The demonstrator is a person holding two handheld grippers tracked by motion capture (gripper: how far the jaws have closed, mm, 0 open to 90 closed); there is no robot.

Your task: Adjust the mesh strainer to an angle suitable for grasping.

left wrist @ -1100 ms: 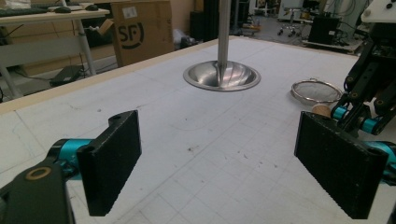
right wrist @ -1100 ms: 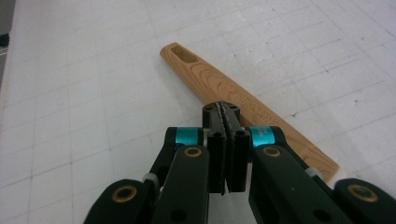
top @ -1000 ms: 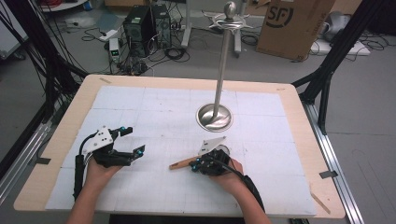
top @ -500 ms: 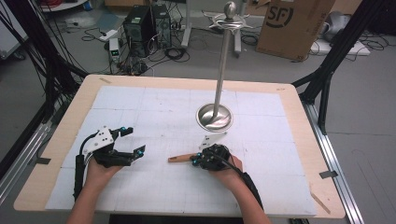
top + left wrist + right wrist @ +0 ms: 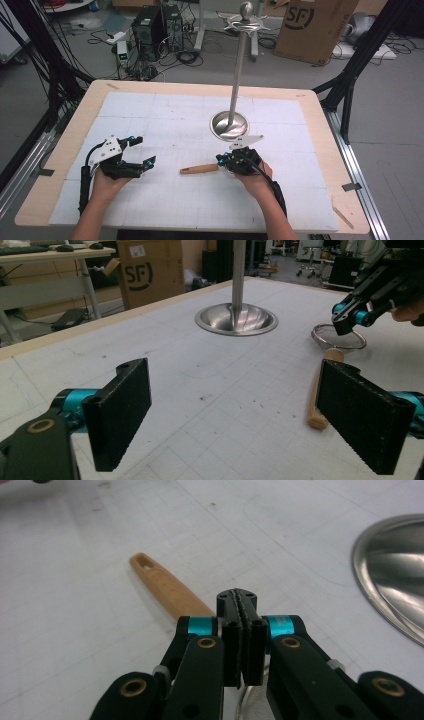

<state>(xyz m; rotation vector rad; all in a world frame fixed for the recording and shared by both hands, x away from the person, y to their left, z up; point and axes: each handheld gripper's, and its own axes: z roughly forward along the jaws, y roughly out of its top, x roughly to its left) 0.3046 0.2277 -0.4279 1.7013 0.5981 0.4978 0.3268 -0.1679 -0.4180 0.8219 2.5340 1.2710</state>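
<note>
A utensil with a wooden handle [image 5: 200,169] [image 5: 165,587] and a metal ring head [image 5: 339,337] lies near the table's middle front, handle pointing left. My right gripper [image 5: 222,160] [image 5: 237,600] is shut on it where the handle meets the ring. The left gripper view shows the right gripper's tip [image 5: 350,320] at the ring's rim. My left gripper [image 5: 142,150] [image 5: 235,415] hovers at the front left, open, with nothing between its pads; the handle [image 5: 320,390] lies just beyond its right pad. A steel stand [image 5: 240,65] with a dished base [image 5: 229,125] [image 5: 235,320] rises behind the right gripper.
The table is a wooden board [image 5: 320,115] covered by a white gridded mat [image 5: 165,115]. The stand's top carries hooks [image 5: 246,20]. Beyond the table are a cardboard box [image 5: 312,27], computer cases [image 5: 157,25] and floor cables. Black frame legs [image 5: 350,85] flank the table.
My right gripper has shifted a little right and away with the utensil, and the handle now lies more level across the table. The left gripper has stayed put.
</note>
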